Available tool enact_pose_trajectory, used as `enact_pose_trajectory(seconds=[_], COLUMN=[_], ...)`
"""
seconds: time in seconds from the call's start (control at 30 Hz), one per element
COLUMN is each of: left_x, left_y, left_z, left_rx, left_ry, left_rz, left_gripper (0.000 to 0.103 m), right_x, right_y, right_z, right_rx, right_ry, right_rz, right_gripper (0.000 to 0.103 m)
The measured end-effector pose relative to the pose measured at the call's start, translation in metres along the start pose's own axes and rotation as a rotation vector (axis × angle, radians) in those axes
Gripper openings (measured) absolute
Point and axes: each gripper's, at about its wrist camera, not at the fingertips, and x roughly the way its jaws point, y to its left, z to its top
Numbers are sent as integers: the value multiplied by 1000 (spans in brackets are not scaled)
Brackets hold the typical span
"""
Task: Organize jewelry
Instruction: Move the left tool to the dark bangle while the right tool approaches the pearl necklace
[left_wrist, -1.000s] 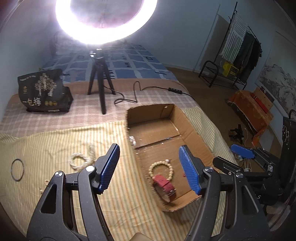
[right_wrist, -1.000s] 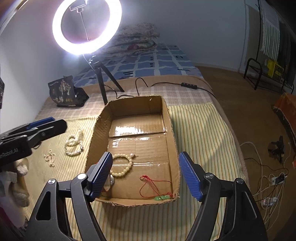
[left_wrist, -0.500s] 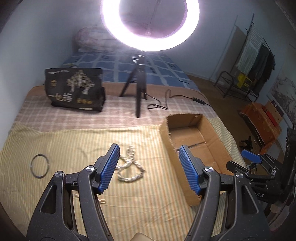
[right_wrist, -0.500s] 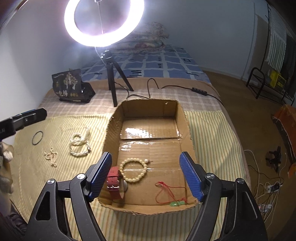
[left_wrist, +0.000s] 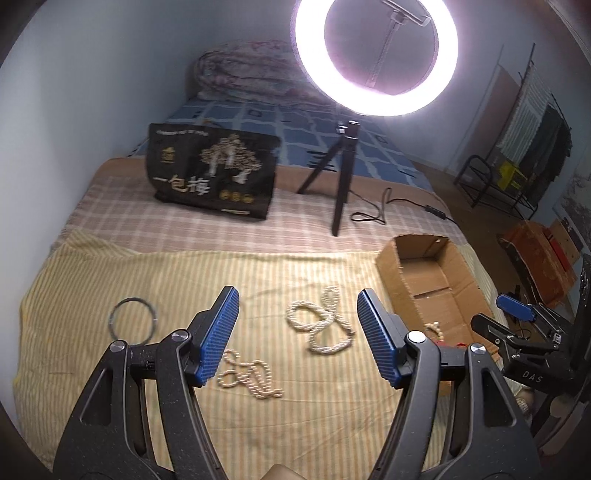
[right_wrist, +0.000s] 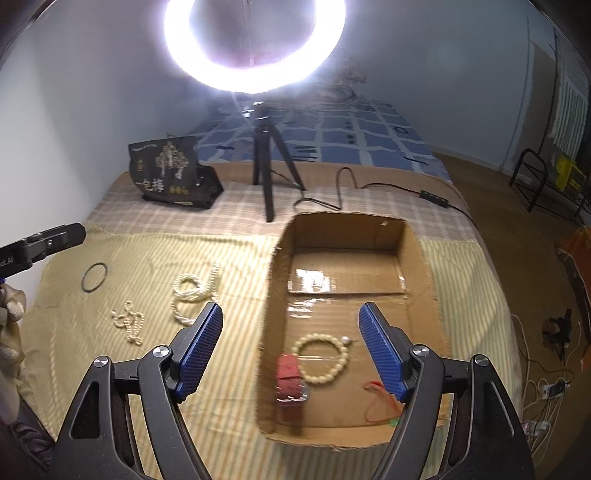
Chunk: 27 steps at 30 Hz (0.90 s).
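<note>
Both tongs, left (left_wrist: 297, 334) and right (right_wrist: 291, 347), gape empty.

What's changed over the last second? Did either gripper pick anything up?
No pickup. The left gripper swung away from the cardboard box to over the twisted pearl necklace and small pearl strand, jaws open and empty. The right gripper drifted over the box, open. The jewelry stayed put.

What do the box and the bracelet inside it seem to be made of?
Box: brown corrugated cardboard, with rough cut edges; glossy strips on its floor look like clear tape. Bracelet: round cream beads with a soft sheen, perhaps wood, bone or plastic; the look leaves it open.
</note>
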Motion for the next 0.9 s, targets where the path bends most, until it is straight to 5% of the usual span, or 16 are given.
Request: enact_pose_trajectory(seconds=[0.33,0.9], left_x=[-8,14], left_y=[51,152], left_z=[-5,-23], left_rx=[-46,-229], left_ry=[17,134], left_rz=[53,129], left_gripper=[68,68], right_x=[22,85], right_y=[42,106], right_z=[5,6], right_rx=[-25,-91], right_ry=[5,193], right_rz=[106,239], right_gripper=[76,76])
